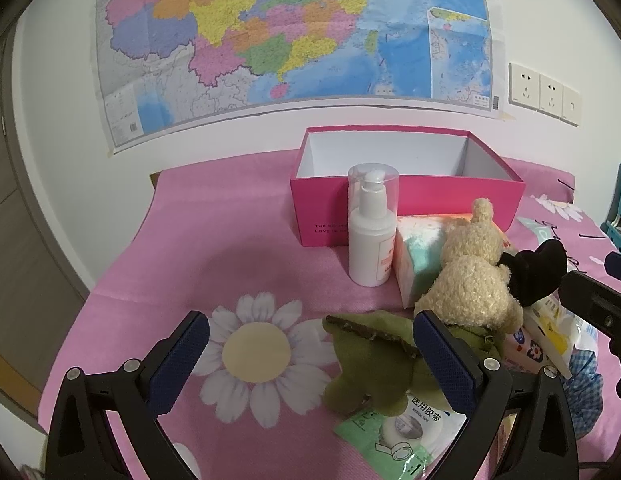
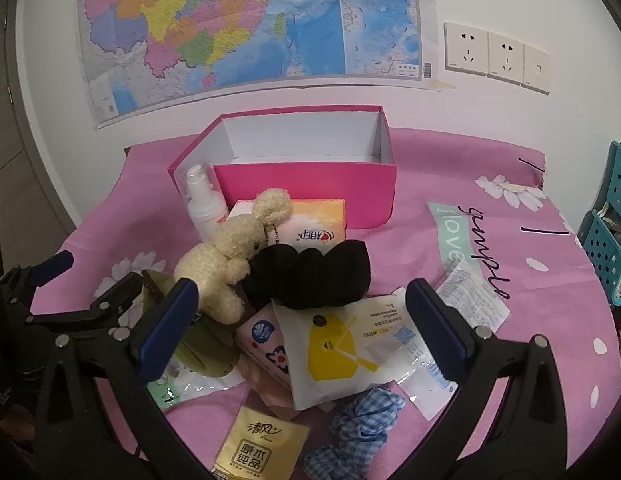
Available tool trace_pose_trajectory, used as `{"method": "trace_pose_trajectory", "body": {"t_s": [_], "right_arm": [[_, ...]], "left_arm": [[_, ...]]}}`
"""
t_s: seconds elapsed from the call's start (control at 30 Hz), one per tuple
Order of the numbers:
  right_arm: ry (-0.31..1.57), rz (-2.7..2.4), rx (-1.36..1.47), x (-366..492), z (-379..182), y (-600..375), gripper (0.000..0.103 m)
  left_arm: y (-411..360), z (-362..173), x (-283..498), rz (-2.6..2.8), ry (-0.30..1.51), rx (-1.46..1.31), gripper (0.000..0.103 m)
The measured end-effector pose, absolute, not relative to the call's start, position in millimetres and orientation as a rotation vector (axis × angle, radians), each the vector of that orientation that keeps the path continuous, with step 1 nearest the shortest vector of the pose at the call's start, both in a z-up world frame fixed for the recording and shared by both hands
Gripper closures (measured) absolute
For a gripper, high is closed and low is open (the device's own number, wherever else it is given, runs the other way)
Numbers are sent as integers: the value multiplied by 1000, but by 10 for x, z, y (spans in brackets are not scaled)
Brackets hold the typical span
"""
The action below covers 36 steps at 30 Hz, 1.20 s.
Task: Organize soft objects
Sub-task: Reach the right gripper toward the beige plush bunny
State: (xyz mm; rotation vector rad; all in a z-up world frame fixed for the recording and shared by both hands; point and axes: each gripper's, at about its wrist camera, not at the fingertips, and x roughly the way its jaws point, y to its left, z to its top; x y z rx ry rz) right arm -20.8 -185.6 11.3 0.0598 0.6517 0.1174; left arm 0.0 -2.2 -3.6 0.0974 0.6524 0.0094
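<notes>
Both grippers are wide open and hold nothing. Left gripper (image 1: 310, 354) hovers over the daisy print on the pink cloth (image 1: 230, 248); the soft pile sits to its right, not between its fingers. Its right finger (image 1: 442, 356) overlaps the green plush (image 1: 370, 364) in the left wrist view; I can't tell whether it touches.

Right gripper (image 2: 302, 320) is the one lined up: black scrunchie (image 2: 310, 276) and yellow-print pouch (image 2: 342, 352) lie between its fingers, just ahead. Cream plush bunny (image 2: 230, 256) is off its left finger, long axis running diagonally, ears toward the pink box (image 2: 306, 188), rump toward you.

The box is open, and looks empty as far as its interior shows, straight back behind the pile near the wall. The pump bottle (image 1: 370, 236) stands at its front left.

My read: right hand is nearer the scrunchie, left nearer the green plush. If you want the bunny, rotate to close across its body, not along it. Blue gingham scrunchie (image 2: 358, 428) lies nearest you, below the right gripper.
</notes>
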Motion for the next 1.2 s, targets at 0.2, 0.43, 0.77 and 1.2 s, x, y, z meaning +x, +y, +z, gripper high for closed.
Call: {"method": "trace_pose_trajectory", "body": {"t_s": [0.2,0.43,0.77,1.2], "right_arm": [[652,125,68,-202,96,-1867,0],[658,154,68,-188,90,-1867,0],[659,261,43,-165,146,-1762,0],[794,372,-16,186,0,-1334,20]], "left_arm": [[-25,-35,2,4,650,97,0],[18,-30,-6,-30,642,90,0],[137,-9,-1,-98,620,111,0],[234,-66,211,-145,629,153,2]]}}
